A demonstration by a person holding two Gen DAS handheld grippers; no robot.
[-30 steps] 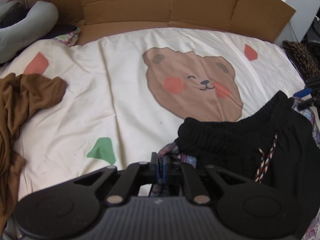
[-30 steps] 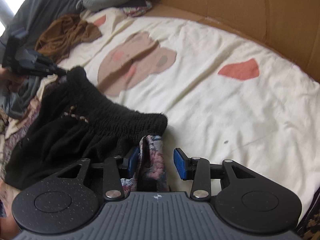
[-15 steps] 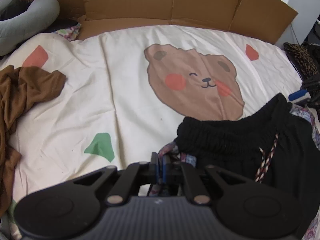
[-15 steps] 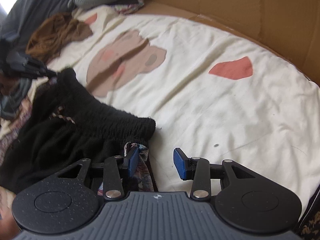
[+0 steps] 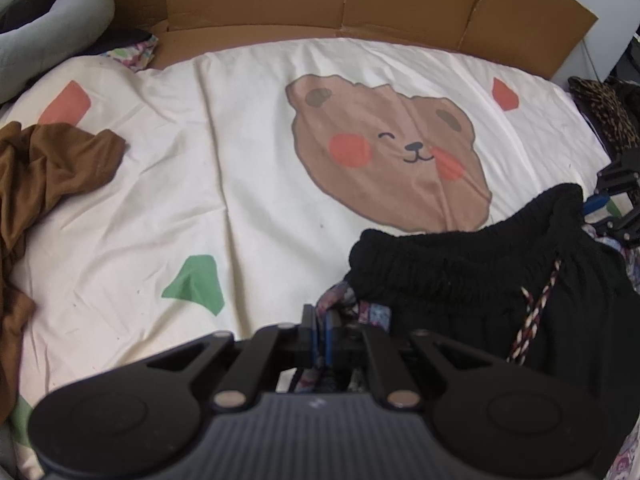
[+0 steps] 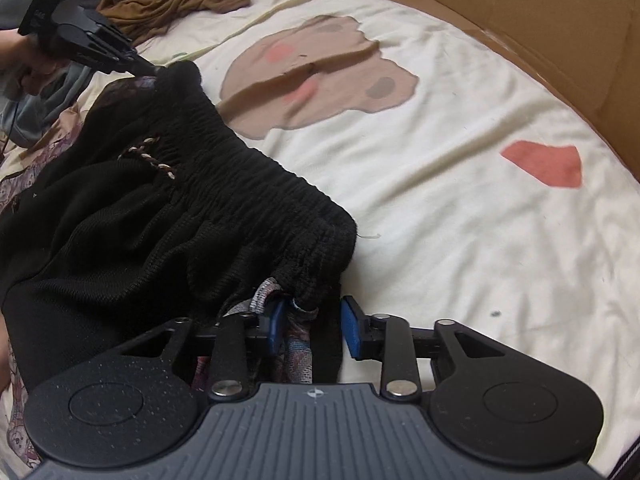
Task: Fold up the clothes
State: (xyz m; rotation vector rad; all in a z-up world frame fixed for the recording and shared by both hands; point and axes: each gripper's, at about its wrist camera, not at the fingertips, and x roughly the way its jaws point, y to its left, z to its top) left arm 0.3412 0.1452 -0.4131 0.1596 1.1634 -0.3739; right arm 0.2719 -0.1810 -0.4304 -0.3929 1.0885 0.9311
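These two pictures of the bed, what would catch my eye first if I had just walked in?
Probably the smiling bear face printed in the middle of the cream bedsheet. Next, the black shorts bunched at the near edge, with a gripper at each end of the waistband. A crumpled brown garment lies off to the left, and cardboard stands along the far side.

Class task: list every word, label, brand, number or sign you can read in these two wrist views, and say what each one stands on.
No readable words or numbers in either view.
Small pale cross-shaped mark on the ribbed grey body of the right tongs: a symbol, not text.
Faint pale mark on the ribbed grey body of the left tongs: too blurred to read.
Pale lettering on the black casing of the left tongs in the right view: too small to read.
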